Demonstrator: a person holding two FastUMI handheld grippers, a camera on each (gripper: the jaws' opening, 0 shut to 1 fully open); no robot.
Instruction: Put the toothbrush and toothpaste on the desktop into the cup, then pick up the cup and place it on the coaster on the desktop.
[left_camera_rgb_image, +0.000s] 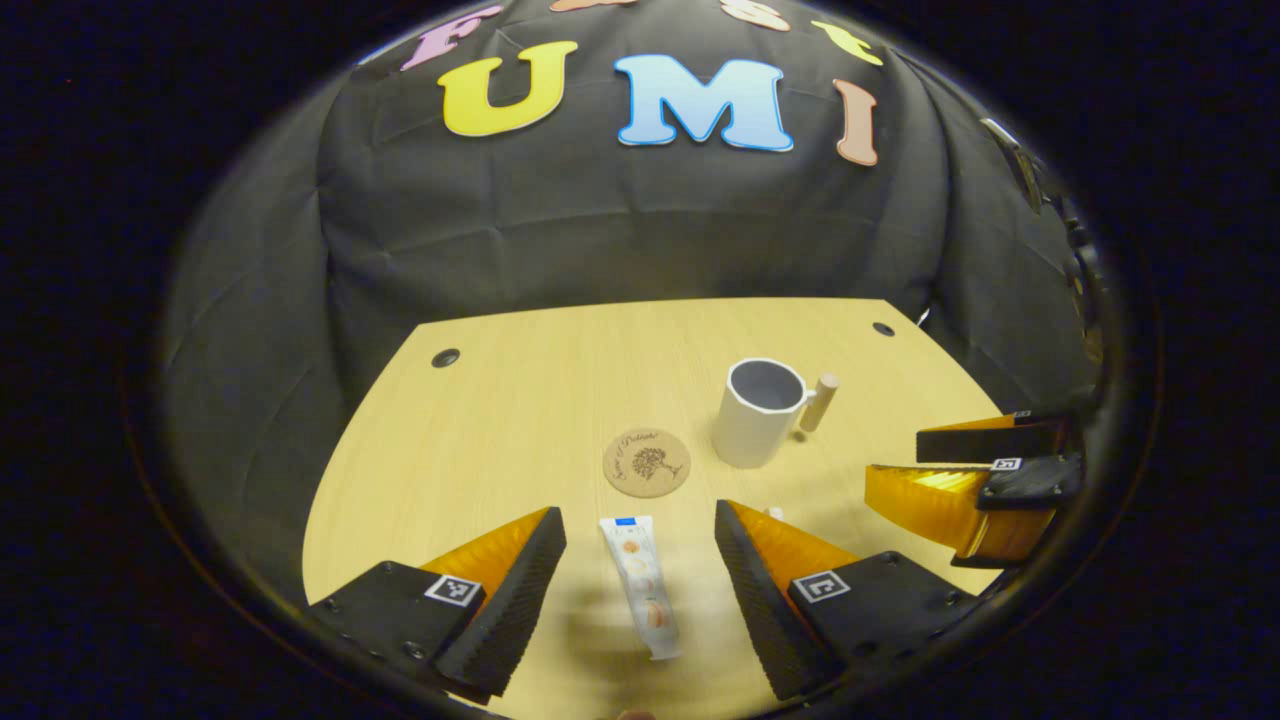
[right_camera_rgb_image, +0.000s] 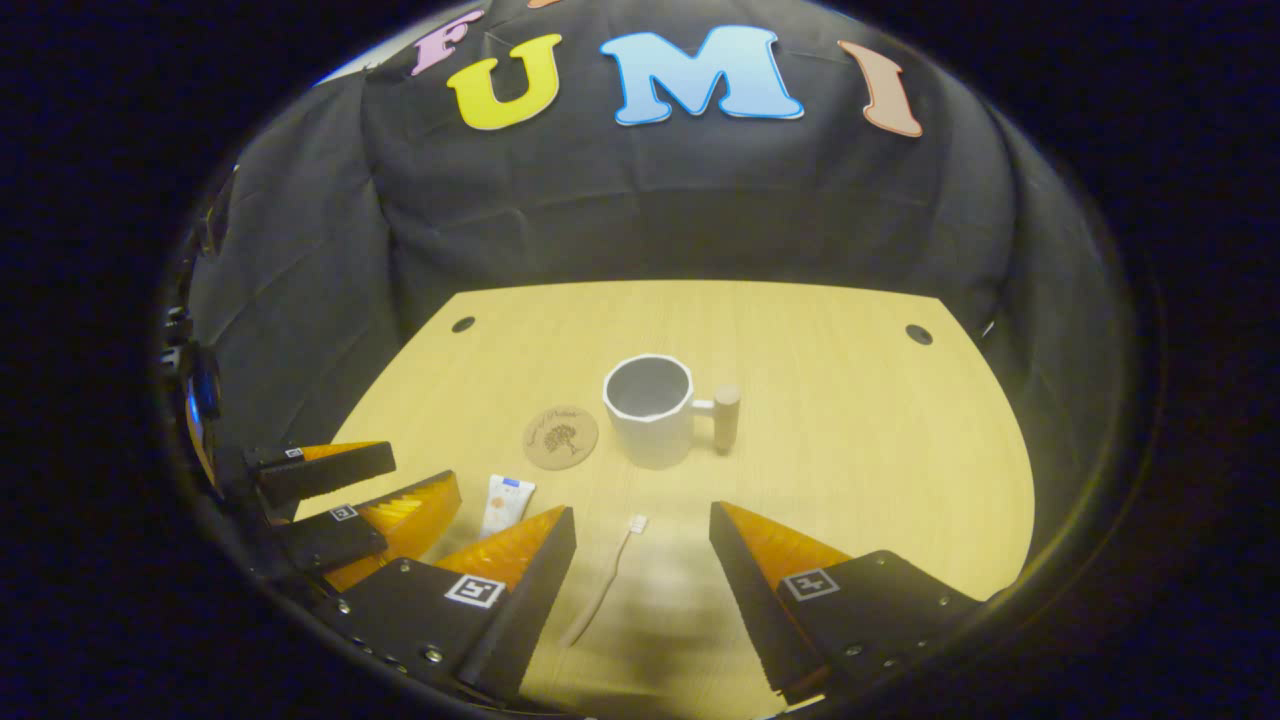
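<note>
A white toothpaste tube (left_camera_rgb_image: 642, 585) lies flat on the wooden desktop (left_camera_rgb_image: 560, 400), between the fingers of my open left gripper (left_camera_rgb_image: 640, 545), which touch nothing. Beyond it lie a round cork coaster (left_camera_rgb_image: 647, 462) and an empty white cup (left_camera_rgb_image: 757, 411) with a wooden handle. In the right gripper view a pale toothbrush (right_camera_rgb_image: 605, 578) lies on the desktop (right_camera_rgb_image: 850, 420) between the spread fingers of my open right gripper (right_camera_rgb_image: 640, 545). Farther off are the cup (right_camera_rgb_image: 650, 409), the coaster (right_camera_rgb_image: 561, 437) and the toothpaste tube (right_camera_rgb_image: 506, 503). The right gripper (left_camera_rgb_image: 975, 475) also shows at the right of the left gripper view, and the left gripper (right_camera_rgb_image: 345, 495) at the left of the right gripper view.
The desktop has rounded edges and small dark holes (left_camera_rgb_image: 445, 357) (right_camera_rgb_image: 918, 334) near its far corners. Black cloth wall (left_camera_rgb_image: 620, 220) stands close behind the far edge.
</note>
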